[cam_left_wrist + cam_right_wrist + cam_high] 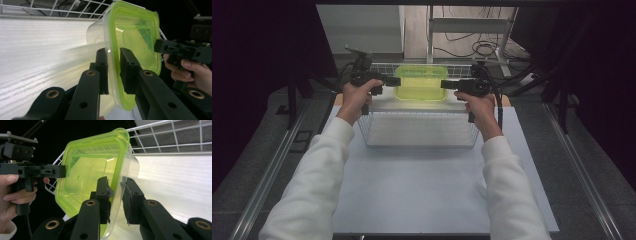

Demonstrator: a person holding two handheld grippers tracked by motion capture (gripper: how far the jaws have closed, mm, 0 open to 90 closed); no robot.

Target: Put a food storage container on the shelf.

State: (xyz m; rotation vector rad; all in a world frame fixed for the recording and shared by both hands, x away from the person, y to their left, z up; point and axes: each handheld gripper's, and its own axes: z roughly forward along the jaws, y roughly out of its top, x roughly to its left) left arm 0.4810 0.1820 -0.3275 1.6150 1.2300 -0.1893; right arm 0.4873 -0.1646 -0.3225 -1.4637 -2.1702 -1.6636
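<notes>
**A:** What sits closest to the lens?

**B:** In the high view, two white sleeves [317,180] rising from six o'clock. Each hand carries a gripper over a wire basket [419,142] on the white table [422,195].

**A:** And the thing being handled?

**B:** A clear container with a green lid [421,82], at the basket's twelve o'clock end, between the two grippers. The left gripper [392,80] meets it at its nine o'clock side, the right gripper [449,84] at its three o'clock side.

**A:** How do the left jaws stand?

**B:** In the left gripper view the left gripper [114,63] straddles the container's [132,45] green rim, one jaw on each side. The jaws lie close against the rim, but there looks to be a sliver of slack, so not clamped.

**A:** The right?

**B:** Much the same in the right gripper view: the right gripper [116,195] has the container's [87,177] rim and clear wall between its jaws, with a narrow gap showing beside the wall.

**A:** Is the container resting in the basket?

**B:** I can't tell whether it touches the basket floor.
</notes>
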